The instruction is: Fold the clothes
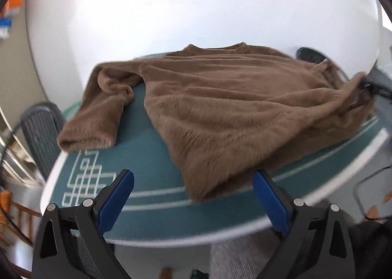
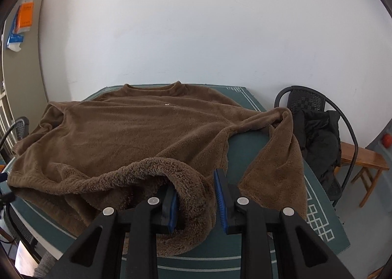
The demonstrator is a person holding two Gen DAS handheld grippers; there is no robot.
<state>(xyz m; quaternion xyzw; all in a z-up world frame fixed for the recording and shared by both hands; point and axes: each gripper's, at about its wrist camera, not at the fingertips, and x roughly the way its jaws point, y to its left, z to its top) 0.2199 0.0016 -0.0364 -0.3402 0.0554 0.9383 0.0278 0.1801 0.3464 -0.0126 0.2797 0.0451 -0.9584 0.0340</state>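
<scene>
A brown fleece sweater lies spread front-up on a green mat, collar toward the wall. Its left sleeve is bent back toward the near edge. My left gripper is open at the near table edge, and the sweater's lower hem corner shows between its blue pads. Whether it touches the cloth I cannot tell. In the right wrist view my right gripper is shut on a thick fold of the sweater at the hem, lifted off the mat. The right sleeve drapes beside it.
The mat covers a white table against a white wall. A black chair holding a dark jacket stands at the right, with a wooden bench behind it. A grey woven chair stands left.
</scene>
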